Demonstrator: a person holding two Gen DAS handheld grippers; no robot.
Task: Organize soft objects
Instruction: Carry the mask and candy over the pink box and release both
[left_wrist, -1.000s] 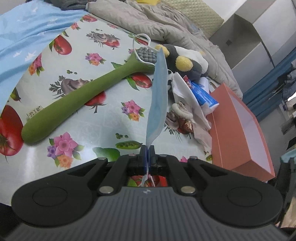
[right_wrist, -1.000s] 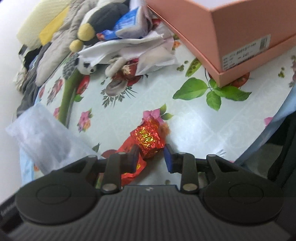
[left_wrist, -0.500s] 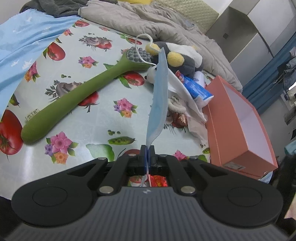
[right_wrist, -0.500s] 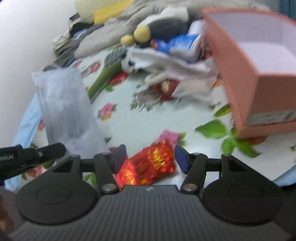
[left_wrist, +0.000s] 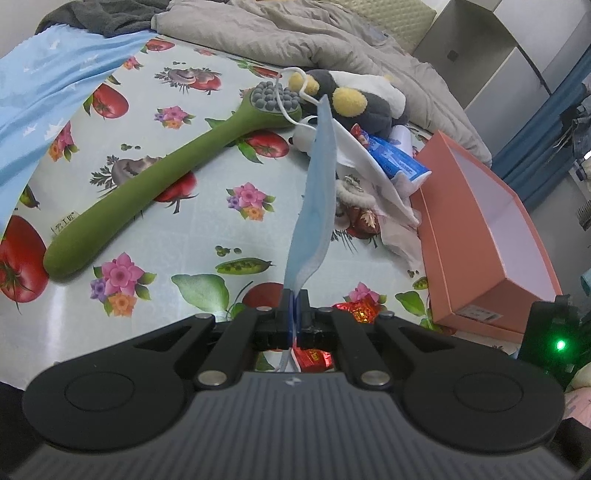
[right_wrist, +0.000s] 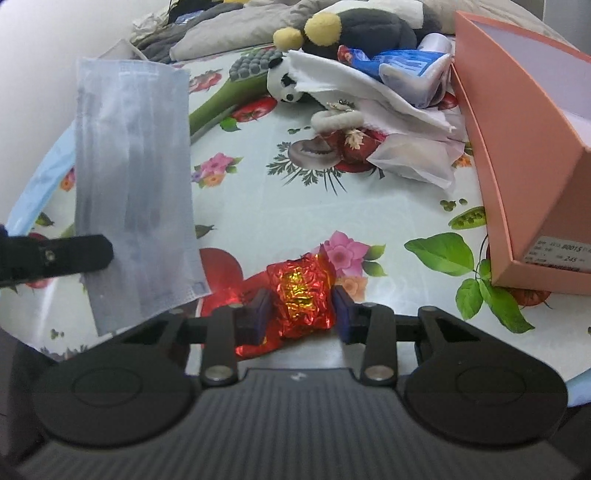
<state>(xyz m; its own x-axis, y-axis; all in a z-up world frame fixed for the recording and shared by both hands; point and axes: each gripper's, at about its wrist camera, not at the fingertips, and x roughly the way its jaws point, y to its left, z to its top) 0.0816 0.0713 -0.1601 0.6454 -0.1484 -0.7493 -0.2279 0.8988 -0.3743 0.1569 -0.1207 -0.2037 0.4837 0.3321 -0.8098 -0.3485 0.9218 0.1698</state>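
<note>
The left gripper (left_wrist: 294, 308) pinches a pale blue pleated face mask (left_wrist: 314, 199); at six o'clock, the right gripper (right_wrist: 301, 308), jaws just closing, clamps a crinkled red foil packet (right_wrist: 301, 295).

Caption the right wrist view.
Right gripper straddles a red foil packet; the blue face mask hangs alongside.

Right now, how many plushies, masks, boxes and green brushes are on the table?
plush toys: 2, black-and-yellow plush and panda plush
face mask: 1
pink box: 1
green brush: 1
Total: 5
</note>
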